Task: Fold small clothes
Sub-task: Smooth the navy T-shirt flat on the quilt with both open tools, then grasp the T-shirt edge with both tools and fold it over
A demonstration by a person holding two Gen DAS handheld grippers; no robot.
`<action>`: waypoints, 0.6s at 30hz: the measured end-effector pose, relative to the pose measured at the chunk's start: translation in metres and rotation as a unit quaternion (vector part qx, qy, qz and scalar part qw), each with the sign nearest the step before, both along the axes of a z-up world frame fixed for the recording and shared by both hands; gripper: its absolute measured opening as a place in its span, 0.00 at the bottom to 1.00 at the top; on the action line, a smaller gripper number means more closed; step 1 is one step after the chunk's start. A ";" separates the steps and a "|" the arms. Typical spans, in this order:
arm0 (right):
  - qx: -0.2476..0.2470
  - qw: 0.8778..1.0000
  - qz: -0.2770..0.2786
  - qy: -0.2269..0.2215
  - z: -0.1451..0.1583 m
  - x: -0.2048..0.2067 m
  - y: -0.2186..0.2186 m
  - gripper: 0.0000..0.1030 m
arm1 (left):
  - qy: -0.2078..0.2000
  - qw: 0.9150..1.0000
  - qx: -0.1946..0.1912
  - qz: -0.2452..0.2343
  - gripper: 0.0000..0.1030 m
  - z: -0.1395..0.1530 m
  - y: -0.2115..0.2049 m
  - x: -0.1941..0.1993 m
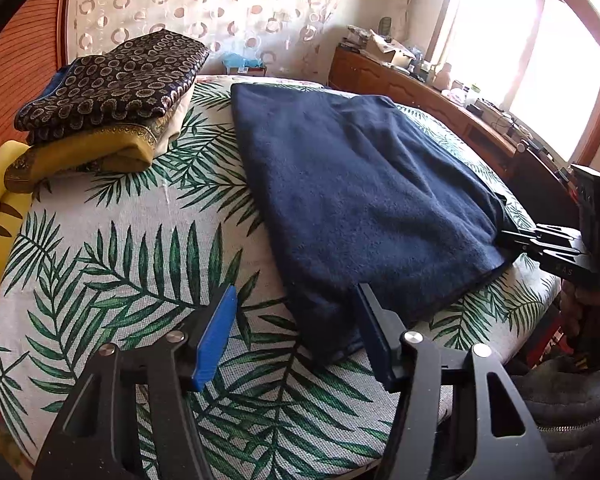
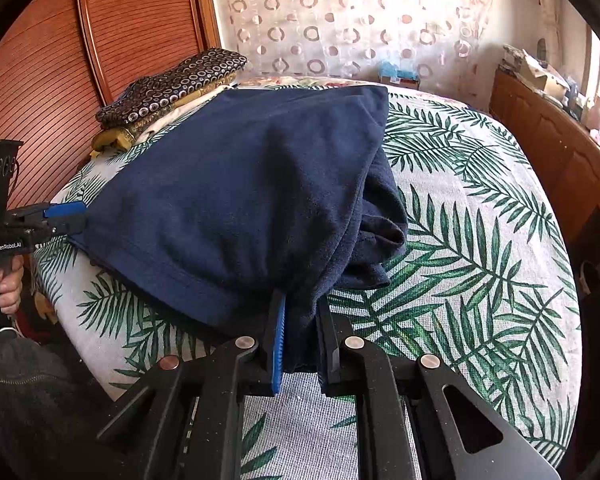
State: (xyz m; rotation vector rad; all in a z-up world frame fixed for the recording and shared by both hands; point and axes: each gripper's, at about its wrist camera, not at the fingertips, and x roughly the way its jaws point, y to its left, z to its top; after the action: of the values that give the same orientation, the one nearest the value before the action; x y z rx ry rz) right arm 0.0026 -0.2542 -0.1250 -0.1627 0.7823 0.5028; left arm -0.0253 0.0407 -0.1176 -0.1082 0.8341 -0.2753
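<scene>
Garment: navy fleece cloth (image 1: pixel 364 200) – folded, soft, bunched at one side, lying on the leaf-print bed cover (image 1: pixel 112 264).
Right gripper (image 2: pixel 302 320): clenched on its near corner.
Left gripper (image 1: pixel 296 304): released – jaws apart at its other near corner.

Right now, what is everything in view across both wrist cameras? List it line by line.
navy garment: one, dark blue, spread mid-bed.
leaf-print bedspread: one, white with green fronds, covers the bed.
folded clothes stack: one pile, dark ringed print over mustard, far corner by the headboard.
wooden headboard: one, reddish brown, behind the stack.
wooden dresser: one, brown, cluttered, under the window.
left gripper: one, black, blue-padded fingers open at the garment's near corner.
right gripper: one, black, fingers shut on the garment's edge.
</scene>
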 end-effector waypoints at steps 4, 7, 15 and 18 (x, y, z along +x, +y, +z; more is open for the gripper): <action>0.003 1.000 0.001 0.002 -0.001 -0.001 -0.001 0.12 | 0.000 1.000 -0.009 -0.004 0.54 0.000 0.001 0.000; 0.001 1.000 0.002 -0.001 -0.001 -0.003 -0.001 0.12 | -0.002 1.000 -0.011 -0.004 0.53 -0.001 0.001 -0.001; 0.009 1.000 0.002 0.001 -0.001 -0.004 -0.002 0.11 | 0.005 0.999 -0.027 -0.023 0.32 -0.001 -0.001 -0.003; 0.017 1.000 0.003 0.003 -0.001 -0.003 -0.005 0.10 | 0.010 0.998 -0.042 -0.034 0.17 -0.002 -0.002 -0.002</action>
State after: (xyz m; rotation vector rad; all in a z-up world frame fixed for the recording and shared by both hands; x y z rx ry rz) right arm -0.0002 -0.2594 -0.1260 -0.1332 0.7795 0.5227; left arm -0.0278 0.0392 -0.1191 -0.1609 0.8481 -0.3743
